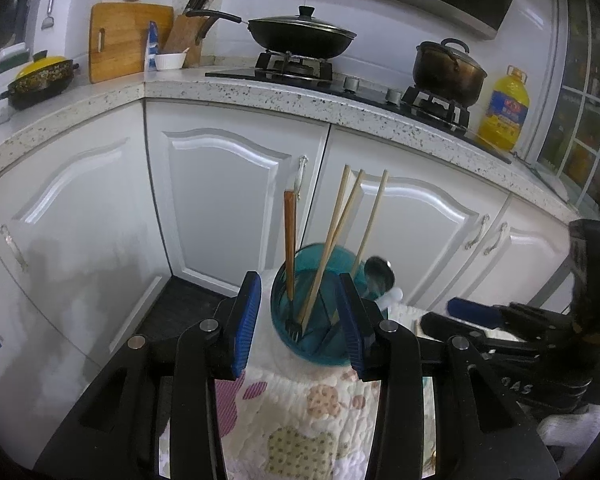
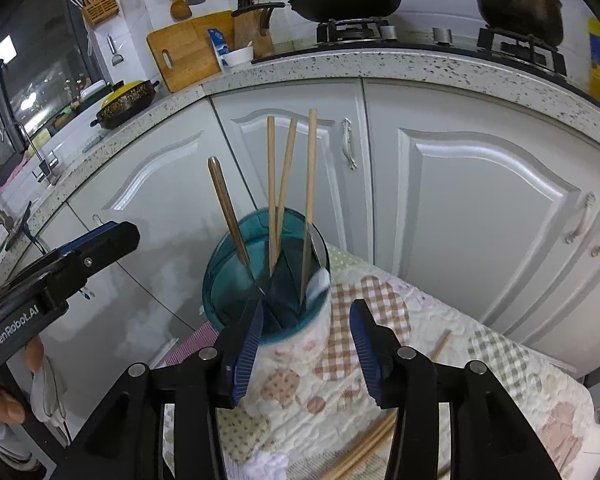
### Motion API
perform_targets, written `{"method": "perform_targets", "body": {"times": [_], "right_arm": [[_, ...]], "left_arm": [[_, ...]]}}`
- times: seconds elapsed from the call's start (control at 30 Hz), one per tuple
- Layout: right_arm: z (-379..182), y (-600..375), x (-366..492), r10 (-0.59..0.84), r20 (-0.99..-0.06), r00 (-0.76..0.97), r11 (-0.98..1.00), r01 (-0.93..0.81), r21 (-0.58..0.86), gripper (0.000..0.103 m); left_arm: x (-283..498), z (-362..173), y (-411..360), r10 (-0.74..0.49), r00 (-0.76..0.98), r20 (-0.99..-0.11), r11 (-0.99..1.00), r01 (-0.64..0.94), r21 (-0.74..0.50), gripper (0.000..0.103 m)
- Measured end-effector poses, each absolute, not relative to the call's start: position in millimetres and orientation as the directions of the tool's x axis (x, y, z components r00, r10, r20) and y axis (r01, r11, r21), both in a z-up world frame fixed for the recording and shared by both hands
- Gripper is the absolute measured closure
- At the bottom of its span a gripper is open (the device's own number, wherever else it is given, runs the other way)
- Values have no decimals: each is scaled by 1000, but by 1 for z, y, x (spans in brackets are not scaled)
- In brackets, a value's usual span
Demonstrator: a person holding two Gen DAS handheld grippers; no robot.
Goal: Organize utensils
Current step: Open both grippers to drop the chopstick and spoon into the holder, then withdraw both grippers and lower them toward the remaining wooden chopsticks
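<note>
Here both hand-held grippers, left [image 1: 300, 320] and right [image 2: 306, 350], gape empty.

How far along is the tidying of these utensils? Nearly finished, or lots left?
Well along, it seems. The teal holder already stands three chopsticks, a wooden-handled fork and a spoon. Nothing is in hand: the left tool and right tool are both open and empty. Left: loose chopsticks on the quilted cloth.
</note>
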State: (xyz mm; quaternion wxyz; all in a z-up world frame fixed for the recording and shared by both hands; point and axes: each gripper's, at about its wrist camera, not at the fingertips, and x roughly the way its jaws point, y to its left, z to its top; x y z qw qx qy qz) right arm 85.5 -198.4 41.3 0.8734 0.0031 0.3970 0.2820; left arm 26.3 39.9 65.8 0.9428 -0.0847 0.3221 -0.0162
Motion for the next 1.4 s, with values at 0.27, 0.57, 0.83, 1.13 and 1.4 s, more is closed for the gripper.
{"method": "perform_targets", "body": {"times": [0.27,0.57,0.83,1.13,1.4], "right_arm": [[28,-229,54,475,-692,544,866,-430,257,50],[12,-264,24,419,-695,584,903,-347,253,42],[-1,-289,8,379,-716,586,923,-294,247,41],[-19,-312,-3,327,-752,572,944,-240,228,32],[-25,-325,-7,306,-763,569,951,-210,225,32]], "left_arm": [[7,42,35,-69,765,-640,984,-51,-168,65],[-10,25,10,-84,739,-669,989,-19,-146,65],[-17,14,-13,-107,712,-694,991,16,-136,65],[-21,4,-31,-123,691,-712,991,51,-122,65],[-19,-5,-38,-132,665,-735,990,59,-124,65]]}}
